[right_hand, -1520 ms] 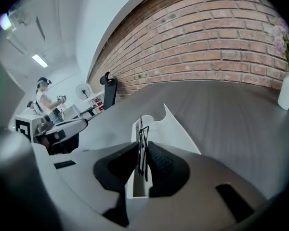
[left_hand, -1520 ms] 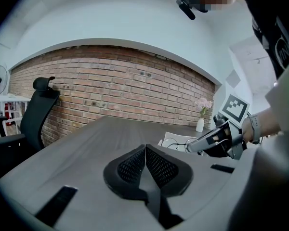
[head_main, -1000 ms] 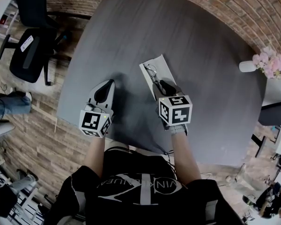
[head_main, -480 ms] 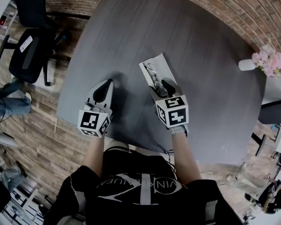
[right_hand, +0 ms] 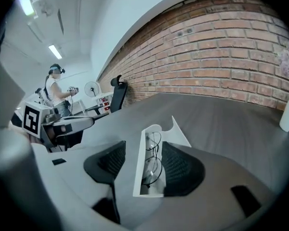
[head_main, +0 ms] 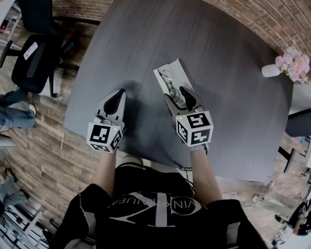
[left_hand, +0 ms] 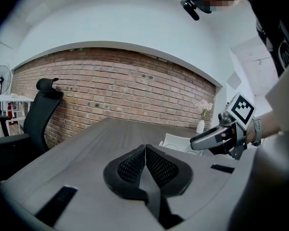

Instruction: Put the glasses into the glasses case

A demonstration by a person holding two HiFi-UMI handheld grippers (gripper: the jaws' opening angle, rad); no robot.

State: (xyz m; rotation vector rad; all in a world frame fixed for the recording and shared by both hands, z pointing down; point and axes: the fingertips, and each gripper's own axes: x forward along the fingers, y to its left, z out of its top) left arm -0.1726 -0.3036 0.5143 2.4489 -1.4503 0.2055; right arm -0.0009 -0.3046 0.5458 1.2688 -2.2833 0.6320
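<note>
1. Evidently the glasses (right_hand: 151, 163) are lying inside the open white glasses case (head_main: 174, 69), stretched along its trough; that is where the task is wanting them.
2. The right gripper (head_main: 178, 96) is hanging over the case's near end, its jaws opening to either side of the case and gripping nothing; I am judging the placing finished.
3. The left gripper (head_main: 114, 101) is idling well left of the case, jaws pressed together on nothing, seemingly unneeded.
4. I am counting one case, one pair of glasses and two grippers.

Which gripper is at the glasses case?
The right gripper: its opening jaws flank the glasses case, glasses inside, ungripped; the left gripper sits shut, apart.
</note>
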